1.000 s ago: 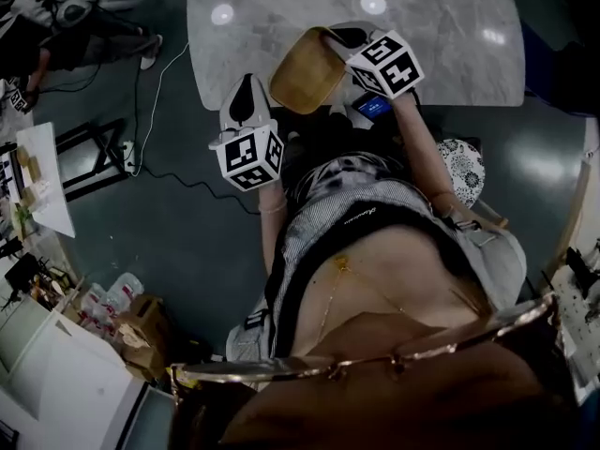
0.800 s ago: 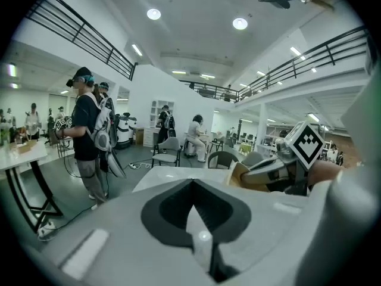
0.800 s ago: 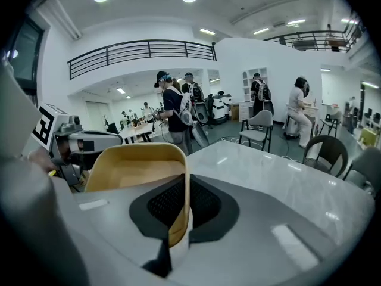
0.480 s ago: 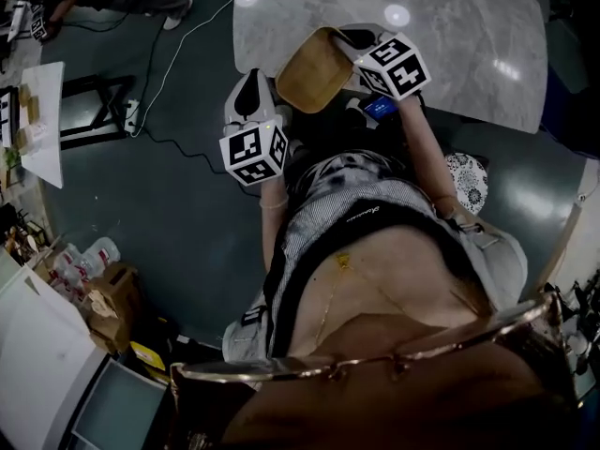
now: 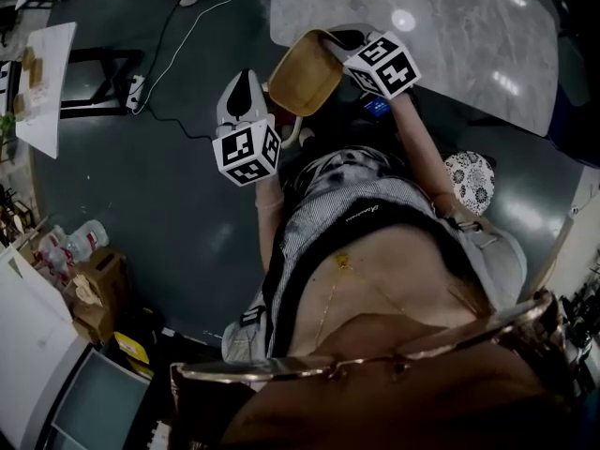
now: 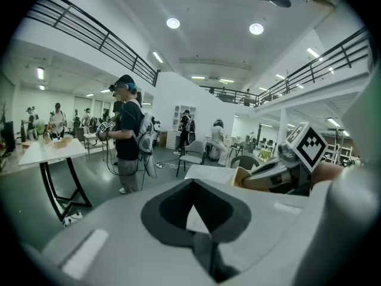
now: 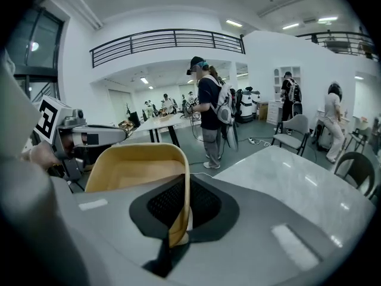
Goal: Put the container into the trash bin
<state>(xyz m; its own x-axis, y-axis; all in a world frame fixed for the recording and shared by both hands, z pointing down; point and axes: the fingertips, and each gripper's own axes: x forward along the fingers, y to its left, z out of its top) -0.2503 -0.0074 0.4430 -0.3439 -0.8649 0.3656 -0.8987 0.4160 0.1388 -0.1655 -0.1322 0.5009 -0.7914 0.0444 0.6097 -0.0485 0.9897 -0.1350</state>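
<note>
Container (image 5: 305, 73) hangs from my right gripper (image 5: 330, 39), rim pinched between its jaws, body extending toward 8 o'clock. My left gripper (image 5: 245, 90), closed and empty, sits just beyond. I see no bin.

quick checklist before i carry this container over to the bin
1. Right gripper shut on the container rim: ok.
2. Container empty inside: ok.
3. Container lifted off the marble table: ok.
4. Left gripper empty, jaws together: ok.
5. Trash bin in sight: cannot tell; no view plainly shows one.
6. Floor cable out of the walking path: cannot tell.
</note>
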